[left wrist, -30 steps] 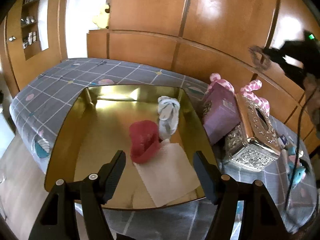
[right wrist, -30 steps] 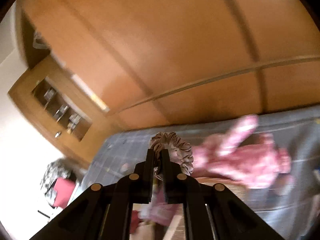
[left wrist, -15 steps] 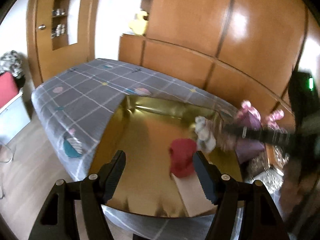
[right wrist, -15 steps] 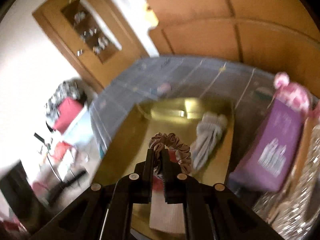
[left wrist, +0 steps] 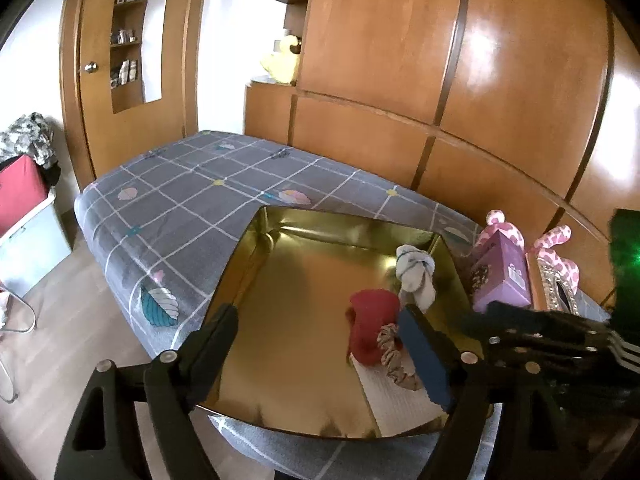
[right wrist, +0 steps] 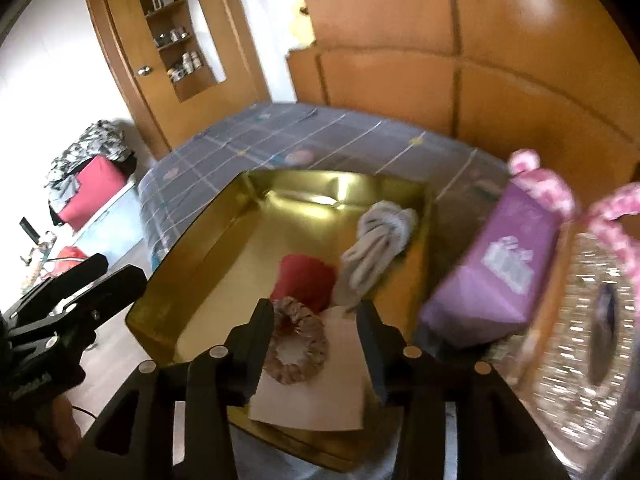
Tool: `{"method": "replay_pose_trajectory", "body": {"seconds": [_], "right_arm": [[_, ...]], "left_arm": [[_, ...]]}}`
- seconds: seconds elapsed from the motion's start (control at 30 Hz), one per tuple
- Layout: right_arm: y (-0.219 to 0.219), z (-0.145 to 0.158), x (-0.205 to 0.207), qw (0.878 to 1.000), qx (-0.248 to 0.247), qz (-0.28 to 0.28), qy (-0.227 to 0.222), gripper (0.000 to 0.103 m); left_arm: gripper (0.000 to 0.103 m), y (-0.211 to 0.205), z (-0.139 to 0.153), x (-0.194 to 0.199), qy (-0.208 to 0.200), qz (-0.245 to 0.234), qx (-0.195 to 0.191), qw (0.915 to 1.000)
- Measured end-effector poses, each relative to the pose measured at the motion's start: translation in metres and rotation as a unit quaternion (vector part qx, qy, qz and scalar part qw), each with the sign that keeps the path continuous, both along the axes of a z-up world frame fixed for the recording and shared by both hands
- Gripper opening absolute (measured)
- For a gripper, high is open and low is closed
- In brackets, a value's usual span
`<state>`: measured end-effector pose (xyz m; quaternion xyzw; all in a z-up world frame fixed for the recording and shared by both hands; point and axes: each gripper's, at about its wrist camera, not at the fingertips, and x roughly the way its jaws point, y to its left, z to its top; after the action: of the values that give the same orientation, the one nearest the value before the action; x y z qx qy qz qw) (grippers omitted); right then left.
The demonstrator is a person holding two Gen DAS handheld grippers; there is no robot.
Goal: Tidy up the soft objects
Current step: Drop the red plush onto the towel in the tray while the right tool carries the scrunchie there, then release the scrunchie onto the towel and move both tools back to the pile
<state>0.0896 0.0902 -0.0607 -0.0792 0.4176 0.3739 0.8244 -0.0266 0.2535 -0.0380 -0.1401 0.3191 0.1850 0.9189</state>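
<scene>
A gold tray sits on a grey checked bed. In it lie a red cloth, a rolled grey-white sock, a folded white cloth and a beige-pink scrunchie. The scrunchie rests on the white cloth, beside the red cloth. My right gripper is open, its fingers on either side of the scrunchie, apart from it. My left gripper is open and empty above the tray's near edge.
A purple box, a pink spotted plush and an ornate silver tissue box stand right of the tray. Wooden wardrobe panels rise behind the bed. A red bin with clothes stands on the floor at left.
My right gripper swung down over the tray, opened and let go of the scrunchie, which now lies on the white cloth. My left gripper shifted left and stayed open.
</scene>
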Motion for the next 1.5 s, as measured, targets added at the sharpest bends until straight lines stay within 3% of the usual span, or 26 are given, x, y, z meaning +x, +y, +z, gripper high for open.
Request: {"method": "replay_pose_trajectory", "body": {"seconds": [0.13,0.3,0.47,0.77,1.07,1.17,1.27,1.5], "right_arm": [[-0.026,0.015,-0.01,0.998,-0.008,-0.03,-0.05,0.044],[-0.07,0.022,-0.016,0.994,-0.021,-0.071,-0.083,0.044],[-0.121,0.021,-0.014,0.989,-0.033,-0.116,-0.088,0.044],[-0.204,0.011,-0.009,0.976,-0.05,-0.2,-0.077,0.044],[-0.296,0.024,-0.007,0.949,-0.065,-0.294,-0.097,0.044],[-0.335,0.029,-0.007,0.933,-0.072,-0.336,-0.11,0.044],[-0.384,0.032,-0.005,0.908,-0.075,-0.397,-0.114,0.044],[-0.508,0.012,-0.014,0.819,-0.065,-0.562,-0.098,0.044]], "left_arm": [[0.086,-0.008,0.002,0.0,-0.002,-0.013,0.003,0.9999],[0.091,-0.021,0.003,0.0,-0.005,-0.03,0.009,0.9995],[0.096,-0.035,0.007,0.0,-0.009,-0.046,0.017,0.9988],[0.097,-0.064,0.016,0.005,-0.009,-0.084,0.034,0.9958],[0.097,-0.111,0.027,0.019,-0.013,-0.15,0.061,0.9867],[0.097,-0.13,0.03,0.025,-0.015,-0.186,0.061,0.9806],[0.097,-0.156,0.035,0.031,-0.02,-0.227,0.068,0.9714],[0.097,-0.229,0.034,0.052,-0.004,-0.324,0.083,0.9424]]}}
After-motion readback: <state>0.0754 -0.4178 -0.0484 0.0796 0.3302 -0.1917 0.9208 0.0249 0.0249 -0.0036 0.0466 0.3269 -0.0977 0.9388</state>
